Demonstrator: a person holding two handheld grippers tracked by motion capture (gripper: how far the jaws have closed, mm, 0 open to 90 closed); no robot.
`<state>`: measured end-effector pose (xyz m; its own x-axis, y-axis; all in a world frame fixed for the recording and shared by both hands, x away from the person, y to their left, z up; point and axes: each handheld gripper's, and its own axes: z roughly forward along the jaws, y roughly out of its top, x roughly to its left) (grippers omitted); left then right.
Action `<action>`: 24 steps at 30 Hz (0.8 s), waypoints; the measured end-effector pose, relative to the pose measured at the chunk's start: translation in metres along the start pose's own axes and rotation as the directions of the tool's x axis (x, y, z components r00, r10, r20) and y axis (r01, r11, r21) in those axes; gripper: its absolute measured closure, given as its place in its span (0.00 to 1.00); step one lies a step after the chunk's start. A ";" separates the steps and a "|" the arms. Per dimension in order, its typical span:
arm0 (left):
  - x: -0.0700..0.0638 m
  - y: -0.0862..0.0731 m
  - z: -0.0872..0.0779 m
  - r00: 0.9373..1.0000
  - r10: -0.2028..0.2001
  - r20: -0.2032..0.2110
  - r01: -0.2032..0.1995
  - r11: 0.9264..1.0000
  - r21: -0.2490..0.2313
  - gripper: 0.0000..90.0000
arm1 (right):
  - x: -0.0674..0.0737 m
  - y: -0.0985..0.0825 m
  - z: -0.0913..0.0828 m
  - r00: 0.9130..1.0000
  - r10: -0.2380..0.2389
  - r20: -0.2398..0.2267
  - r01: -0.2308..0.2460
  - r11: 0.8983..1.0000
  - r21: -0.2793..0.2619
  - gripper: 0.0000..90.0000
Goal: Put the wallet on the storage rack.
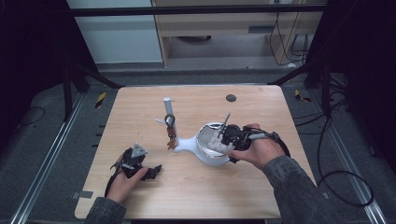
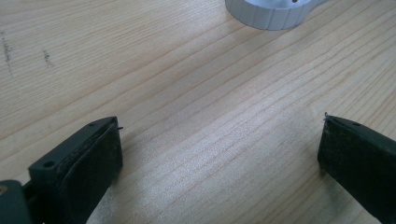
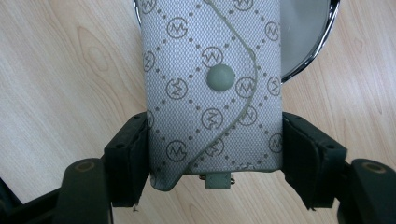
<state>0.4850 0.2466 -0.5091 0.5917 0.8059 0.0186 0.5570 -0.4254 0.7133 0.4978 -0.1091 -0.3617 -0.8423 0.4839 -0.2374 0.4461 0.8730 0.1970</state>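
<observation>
The right gripper [image 3: 215, 154] is clamped on a grey monogram-print pouch [image 3: 212, 88] with a snap-button flap, one jaw pressed to each long side near its bottom edge. The pouch's far end lies over the chrome-rimmed bowl [image 3: 313, 42] of a white stand [image 1: 189, 144] in the middle of the wooden table [image 1: 196, 196]. The step in hand looks like moving the pouch at that bowl (whether in or out, I cannot tell). To do it well, keep the squeeze even so the soft fabric does not slip or buckle, and carry the pouch level, clear of the chrome rim and of the white post [image 1: 168, 112] with hanging keys [image 1: 171, 133] just beyond the bowl. The left gripper [image 1: 152, 172] rests on the table well short of the bowl, jaws wide apart and holding nothing; it could steady the stand's base if the stand shifts
</observation>
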 end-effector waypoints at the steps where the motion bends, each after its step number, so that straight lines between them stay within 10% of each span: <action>1: 0.000 0.000 0.000 1.000 0.000 0.000 0.000 1.000 0.000 0.00 | 0.000 0.001 0.001 1.000 0.004 0.002 -0.004 1.000 0.004 0.34; 24: 0.000 0.000 0.000 1.000 0.000 0.000 0.000 1.000 0.000 0.00 | -0.002 0.007 0.005 1.000 -0.005 -0.006 0.005 1.000 0.027 0.34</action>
<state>0.4850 0.2466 -0.5091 0.5917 0.8059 0.0188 0.5568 -0.4255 0.7134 0.5044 -0.1034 -0.3641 -0.8460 0.4796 -0.2330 0.4499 0.8766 0.1705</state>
